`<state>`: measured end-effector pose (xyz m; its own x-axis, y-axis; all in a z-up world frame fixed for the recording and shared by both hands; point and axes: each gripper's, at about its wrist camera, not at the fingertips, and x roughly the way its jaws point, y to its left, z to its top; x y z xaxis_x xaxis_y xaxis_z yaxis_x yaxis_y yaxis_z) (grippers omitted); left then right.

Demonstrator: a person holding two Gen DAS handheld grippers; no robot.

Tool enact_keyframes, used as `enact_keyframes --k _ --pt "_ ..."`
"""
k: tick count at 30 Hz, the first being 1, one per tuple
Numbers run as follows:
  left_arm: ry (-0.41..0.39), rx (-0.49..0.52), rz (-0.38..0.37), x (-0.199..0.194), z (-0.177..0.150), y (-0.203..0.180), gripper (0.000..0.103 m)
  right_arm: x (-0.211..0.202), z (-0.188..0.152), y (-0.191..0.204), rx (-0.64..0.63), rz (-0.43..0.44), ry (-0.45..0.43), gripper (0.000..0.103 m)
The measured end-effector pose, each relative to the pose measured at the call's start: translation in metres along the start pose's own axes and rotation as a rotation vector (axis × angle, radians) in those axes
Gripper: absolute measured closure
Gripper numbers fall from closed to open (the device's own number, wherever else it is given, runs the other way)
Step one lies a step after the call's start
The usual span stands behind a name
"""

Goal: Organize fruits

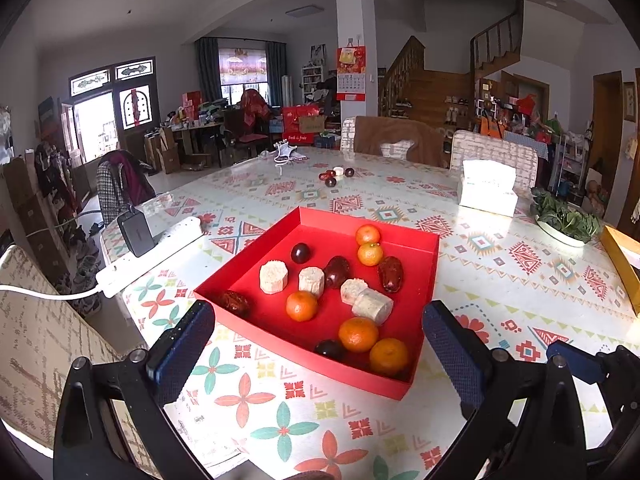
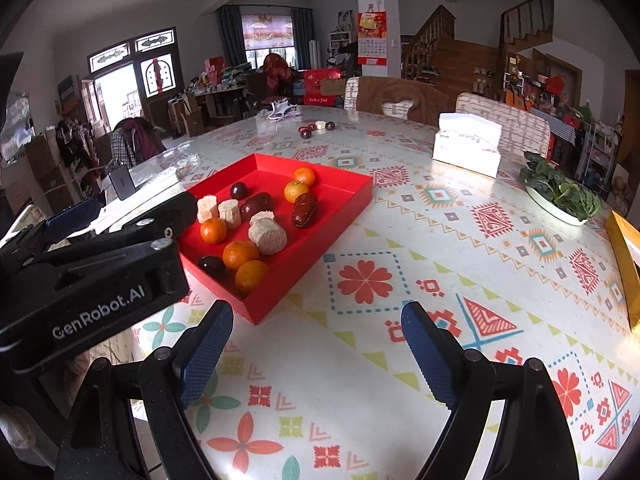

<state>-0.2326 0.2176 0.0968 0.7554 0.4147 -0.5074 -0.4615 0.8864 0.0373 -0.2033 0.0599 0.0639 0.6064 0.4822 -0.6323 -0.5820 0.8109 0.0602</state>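
Note:
A red tray (image 1: 422, 242) (image 2: 352, 194) sits on the patterned table and holds several mandarins (image 1: 358, 334) (image 2: 240, 255), dark plums (image 1: 300, 253), red dates (image 1: 390, 274) (image 2: 305, 209) and pale cake pieces (image 1: 273, 277) (image 2: 267, 236). My left gripper (image 1: 320, 356) is open and empty, its jaws straddling the tray's near edge. My right gripper (image 2: 318, 354) is open and empty above bare table, to the right of the tray's near corner. The left gripper's body (image 2: 92, 272) shows in the right wrist view. A small group of plums, dates and a cake piece (image 1: 335, 176) (image 2: 316, 128) lies far across the table.
A white power strip with a black charger (image 1: 148, 248) lies left of the tray. A tissue box (image 1: 488, 188) (image 2: 468, 144), a dish of greens (image 1: 564, 220) (image 2: 560, 196) and a yellow box (image 1: 622, 264) stand at the right. Chairs ring the table.

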Motion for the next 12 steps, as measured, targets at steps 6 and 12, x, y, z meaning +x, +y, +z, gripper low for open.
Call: enact_keyframes --k 6,12 --pt "0.012 -0.006 0.006 0.006 0.000 0.006 0.000 0.009 0.006 0.010 -0.019 0.009 0.015 0.013" --pt "0.052 0.001 -0.003 0.013 -0.001 0.008 0.000 0.015 0.010 0.008 0.002 0.018 0.023 0.013"
